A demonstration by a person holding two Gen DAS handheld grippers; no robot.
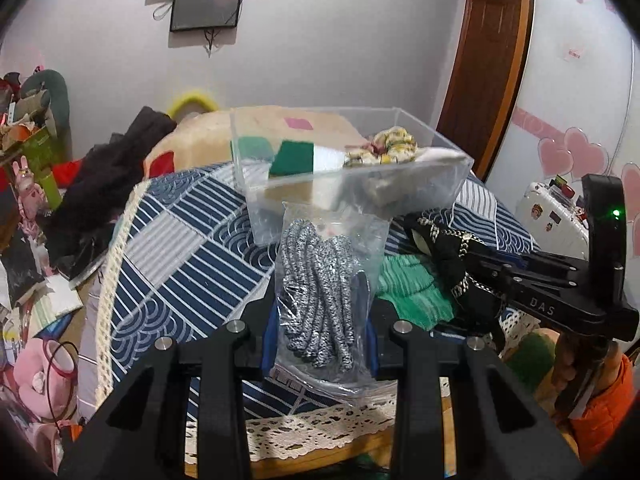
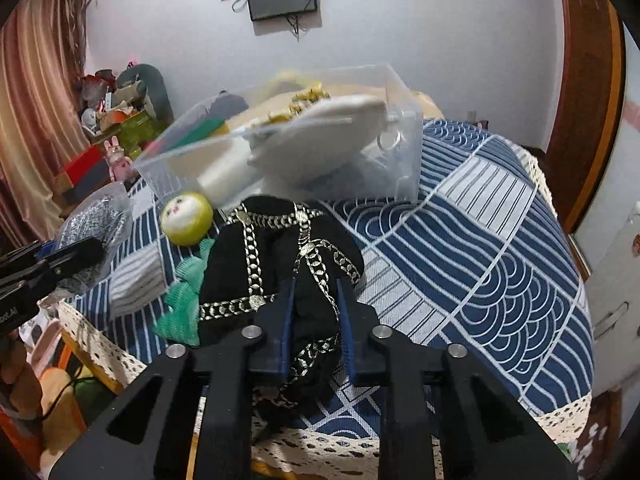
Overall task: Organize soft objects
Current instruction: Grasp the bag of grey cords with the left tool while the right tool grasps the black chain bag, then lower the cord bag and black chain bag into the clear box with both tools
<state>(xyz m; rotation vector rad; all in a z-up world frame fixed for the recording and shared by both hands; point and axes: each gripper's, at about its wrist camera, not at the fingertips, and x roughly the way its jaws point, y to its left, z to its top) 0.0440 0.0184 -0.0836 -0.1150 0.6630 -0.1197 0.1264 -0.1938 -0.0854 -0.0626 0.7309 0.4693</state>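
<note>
My left gripper (image 1: 320, 320) is shut on a clear plastic bag of grey speckled cord (image 1: 318, 280) and holds it upright in front of a clear plastic box (image 1: 352, 176). The box holds a green sponge (image 1: 294, 158), a yellow patterned scrunchie (image 1: 384, 146) and a white pouch (image 2: 320, 136). My right gripper (image 2: 316, 312) is shut on a black pouch with silver chain trim (image 2: 276, 256). A green knit cloth (image 2: 182, 300) and a small doll with a yellow-green head (image 2: 186, 218) lie beside the pouch. The left gripper and bag (image 2: 86, 232) show at the left in the right wrist view.
A blue and white patterned tablecloth (image 2: 480, 260) with a lace edge covers the table. A cluttered shelf (image 2: 116, 120) and a curtain (image 2: 36, 100) stand at the left. A brown door frame (image 1: 492, 60) and a white wardrobe (image 1: 580, 80) are at the right. Pink plush toys (image 1: 36, 372) lie by the floor.
</note>
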